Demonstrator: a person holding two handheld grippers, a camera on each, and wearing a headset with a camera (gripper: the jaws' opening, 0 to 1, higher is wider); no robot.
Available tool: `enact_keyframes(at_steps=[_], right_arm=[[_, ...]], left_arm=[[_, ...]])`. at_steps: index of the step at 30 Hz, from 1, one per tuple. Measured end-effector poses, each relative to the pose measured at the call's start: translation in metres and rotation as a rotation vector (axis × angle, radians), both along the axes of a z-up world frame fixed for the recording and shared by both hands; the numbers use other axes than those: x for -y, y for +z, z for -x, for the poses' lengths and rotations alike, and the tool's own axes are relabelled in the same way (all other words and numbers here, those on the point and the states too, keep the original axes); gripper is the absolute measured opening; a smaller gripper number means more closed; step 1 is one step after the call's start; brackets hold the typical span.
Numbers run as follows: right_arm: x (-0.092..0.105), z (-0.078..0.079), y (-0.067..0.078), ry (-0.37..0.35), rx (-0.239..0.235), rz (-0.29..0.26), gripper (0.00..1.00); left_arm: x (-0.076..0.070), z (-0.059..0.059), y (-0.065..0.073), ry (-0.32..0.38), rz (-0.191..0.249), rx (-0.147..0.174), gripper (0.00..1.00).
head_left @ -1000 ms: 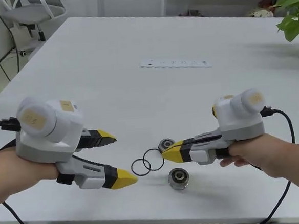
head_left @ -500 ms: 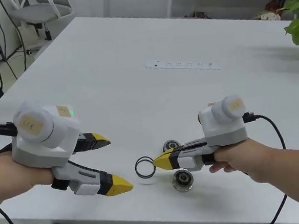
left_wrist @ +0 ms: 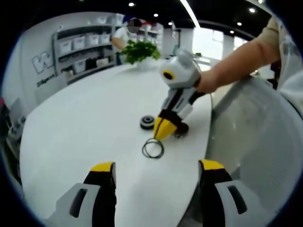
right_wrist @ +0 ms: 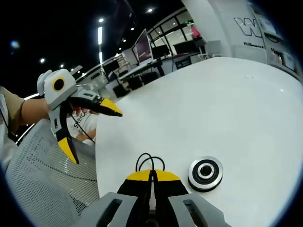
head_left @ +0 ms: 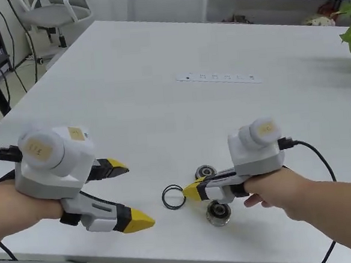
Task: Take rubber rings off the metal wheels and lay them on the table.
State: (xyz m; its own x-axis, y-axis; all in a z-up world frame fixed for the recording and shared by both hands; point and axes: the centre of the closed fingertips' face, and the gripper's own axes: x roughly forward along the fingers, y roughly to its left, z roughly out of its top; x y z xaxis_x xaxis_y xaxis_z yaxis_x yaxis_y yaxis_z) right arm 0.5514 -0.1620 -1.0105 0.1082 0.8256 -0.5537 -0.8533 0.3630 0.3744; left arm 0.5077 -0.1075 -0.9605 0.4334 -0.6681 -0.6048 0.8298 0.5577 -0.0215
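My left tongs [head_left: 133,193] hang wide open over the near edge of the table [head_left: 130,80], with nothing between the two yellow tips. In the left gripper view those tips [left_wrist: 157,166] stand well apart, and the work lies ahead at 12 o'clock.

My right tongs [head_left: 189,192] are closed, the yellow tips pressed together. The tip sits at the edge of the rubber rings [head_left: 173,197]. I cannot tell whether it has a ring pinched or only touches it.

The rings are two thin black loops, overlapped and lying flat on the table, off the wheels. They are at 9 o'clock from my right tip. In the right gripper view they [right_wrist: 150,161] show just beyond my closed tips [right_wrist: 151,175].

The far wheel [head_left: 205,172] is at 1 o'clock from the rings, near them. The near wheel [head_left: 218,213] is at 4 o'clock, partly under my right tongs. Both lie flat.

A white power strip [head_left: 220,77] lies at 12 o'clock, well apart.
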Motion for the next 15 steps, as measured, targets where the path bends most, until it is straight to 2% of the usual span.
enact_keyframes(at_steps=[9,15], right_arm=[[0.0022,-0.0065,-0.0066,-0.044,0.002,0.031,0.00],[0.0027,-0.0097,-0.0052,-0.063,0.003,0.026,0.04]], left_arm=[[-0.0001,0.0006,-0.0030,-0.002,-0.007,-0.007,0.71],[-0.0005,0.0001,-0.0038,-0.001,-0.015,-0.010,0.71]])
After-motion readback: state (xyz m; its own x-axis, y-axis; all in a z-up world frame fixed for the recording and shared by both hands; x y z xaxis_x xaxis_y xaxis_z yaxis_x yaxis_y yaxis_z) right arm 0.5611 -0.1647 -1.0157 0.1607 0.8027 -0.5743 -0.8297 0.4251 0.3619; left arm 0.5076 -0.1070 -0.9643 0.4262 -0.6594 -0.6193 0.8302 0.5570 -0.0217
